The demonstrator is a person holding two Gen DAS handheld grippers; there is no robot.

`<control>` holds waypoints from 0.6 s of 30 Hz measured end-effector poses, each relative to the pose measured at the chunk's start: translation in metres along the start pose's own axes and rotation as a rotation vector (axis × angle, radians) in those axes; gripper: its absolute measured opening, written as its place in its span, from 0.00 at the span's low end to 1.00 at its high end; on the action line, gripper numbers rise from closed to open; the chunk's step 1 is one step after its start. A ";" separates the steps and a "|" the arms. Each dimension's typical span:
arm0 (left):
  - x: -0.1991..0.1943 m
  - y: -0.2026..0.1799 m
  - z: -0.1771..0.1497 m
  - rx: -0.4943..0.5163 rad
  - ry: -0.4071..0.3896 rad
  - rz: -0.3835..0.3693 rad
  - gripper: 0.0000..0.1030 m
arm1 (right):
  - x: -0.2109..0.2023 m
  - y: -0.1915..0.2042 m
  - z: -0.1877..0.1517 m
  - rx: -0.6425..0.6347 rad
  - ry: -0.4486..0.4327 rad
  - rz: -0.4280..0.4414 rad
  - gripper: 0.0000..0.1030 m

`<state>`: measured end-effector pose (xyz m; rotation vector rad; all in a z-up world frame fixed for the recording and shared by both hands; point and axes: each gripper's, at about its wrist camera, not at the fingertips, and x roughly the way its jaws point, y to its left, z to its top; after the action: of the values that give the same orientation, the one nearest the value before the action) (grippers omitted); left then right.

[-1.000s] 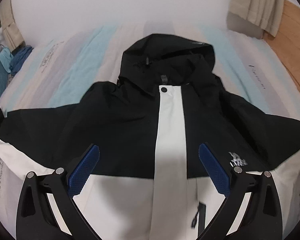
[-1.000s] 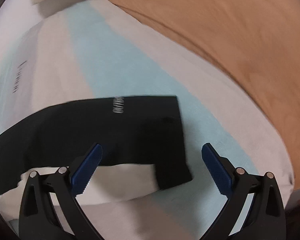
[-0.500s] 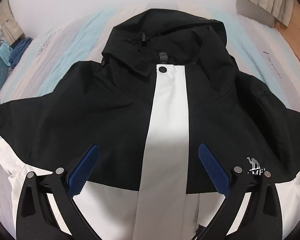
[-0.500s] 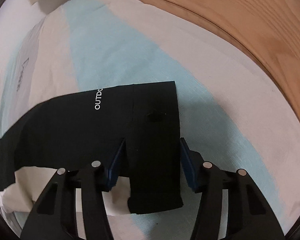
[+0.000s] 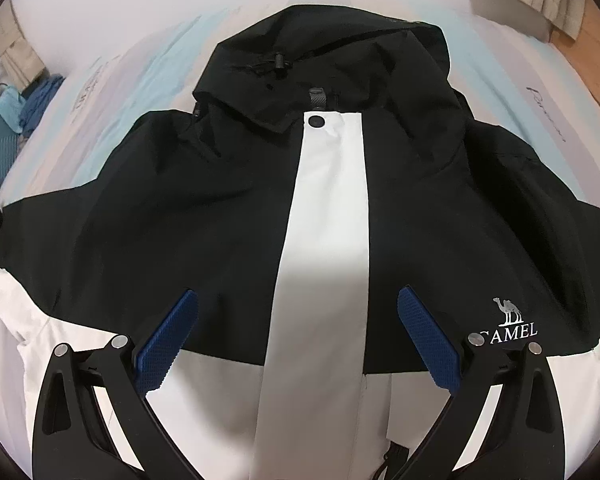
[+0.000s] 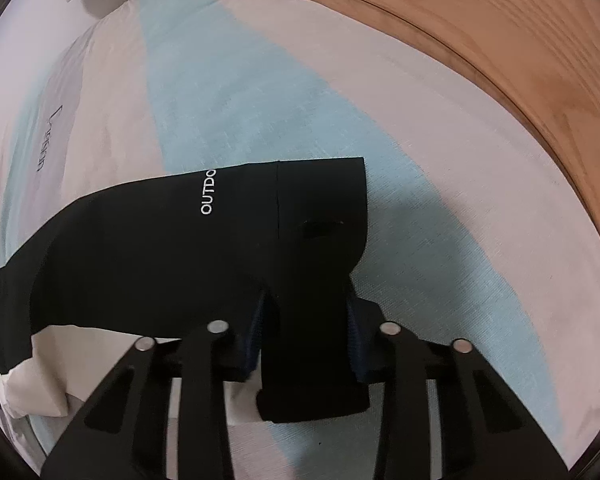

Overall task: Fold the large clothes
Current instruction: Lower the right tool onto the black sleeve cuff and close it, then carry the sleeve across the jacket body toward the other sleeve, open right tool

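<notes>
A black and white hooded jacket (image 5: 220, 216) lies face up and spread flat on the bed, hood (image 5: 340, 52) away from me, white placket down the middle. My left gripper (image 5: 298, 338) is open and empty, hovering over the chest. In the right wrist view the jacket's black sleeve (image 6: 160, 248) stretches left across the bed. My right gripper (image 6: 306, 330) is shut on the sleeve cuff (image 6: 320, 240), which bunches between the blue pads.
The bed sheet (image 6: 240, 80) has pale blue and cream stripes. A wooden floor (image 6: 500, 40) runs beyond the bed's right edge. Curtains (image 5: 548, 0) hang at the far right, and blue items (image 5: 4, 132) sit off the bed's left side.
My right gripper has closed from wide open onto the sleeve cuff. My left gripper has moved forward over the jacket toward the collar, staying open.
</notes>
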<state>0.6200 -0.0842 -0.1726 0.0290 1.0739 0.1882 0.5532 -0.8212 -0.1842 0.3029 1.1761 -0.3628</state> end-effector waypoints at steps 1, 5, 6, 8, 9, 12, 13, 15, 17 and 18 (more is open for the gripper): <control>-0.002 0.000 0.000 0.006 -0.001 0.002 0.94 | -0.003 0.000 0.003 0.016 -0.001 0.020 0.25; -0.008 -0.001 0.003 0.026 -0.005 0.007 0.94 | -0.030 0.005 -0.003 0.024 -0.026 0.087 0.24; -0.010 0.000 0.004 0.029 -0.007 0.009 0.94 | -0.039 0.009 -0.005 0.016 -0.036 0.108 0.24; -0.015 0.000 0.006 0.036 -0.014 0.014 0.94 | -0.055 0.017 -0.006 0.000 -0.055 0.148 0.22; -0.018 0.001 0.007 0.040 -0.018 0.018 0.94 | -0.064 0.023 -0.008 -0.011 -0.065 0.164 0.22; -0.027 0.005 0.010 0.043 -0.029 0.023 0.94 | -0.088 0.050 -0.009 -0.046 -0.097 0.212 0.21; -0.030 0.007 0.010 0.043 -0.032 0.025 0.94 | -0.094 0.067 -0.008 -0.064 -0.099 0.230 0.21; -0.038 0.014 0.012 0.036 -0.043 0.029 0.94 | -0.108 0.087 -0.013 -0.099 -0.105 0.244 0.20; -0.046 0.024 0.014 0.027 -0.055 0.026 0.94 | -0.121 0.122 -0.012 -0.129 -0.116 0.268 0.19; -0.049 0.028 0.014 0.024 -0.062 0.027 0.94 | -0.122 0.143 -0.002 -0.137 -0.118 0.281 0.19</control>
<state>0.6056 -0.0641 -0.1203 0.0706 1.0143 0.1970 0.5716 -0.6765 -0.0646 0.3179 1.0210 -0.0536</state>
